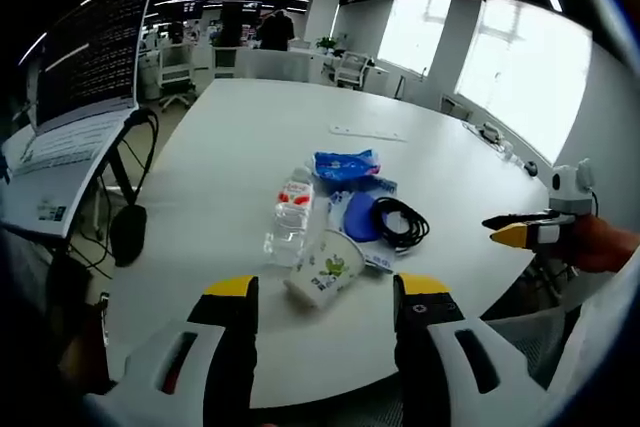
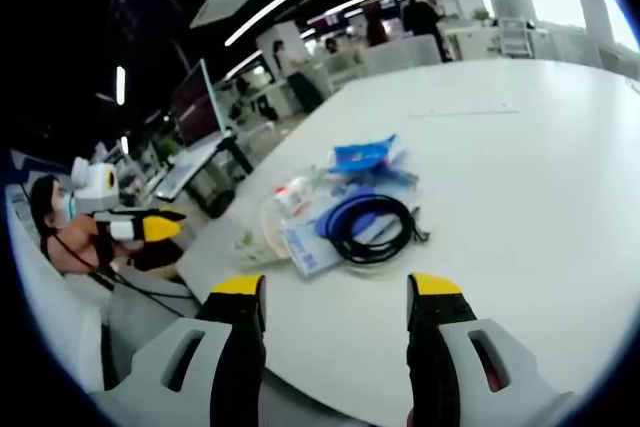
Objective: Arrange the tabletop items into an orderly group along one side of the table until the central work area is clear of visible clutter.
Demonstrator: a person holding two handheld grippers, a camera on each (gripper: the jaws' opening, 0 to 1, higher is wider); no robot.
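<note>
Clutter sits bunched in the lower middle of the left gripper view: a paper cup on its side, a water bottle, a blue packet, a black cable coil and a flat booklet under it. Your left gripper hangs with jaws parted and empty just short of the cup; your right gripper is likewise spread and empty below the coil.

Take the cup first, I would judge. Its mouth faces the lower left of the frame and its long axis runs diagonally toward the upper right, so turn your jaws across that axis and close gently; thin paper will likely crush.

The bottle lies lengthwise, cap toward the top of the frame. Expect it to roll.
</note>
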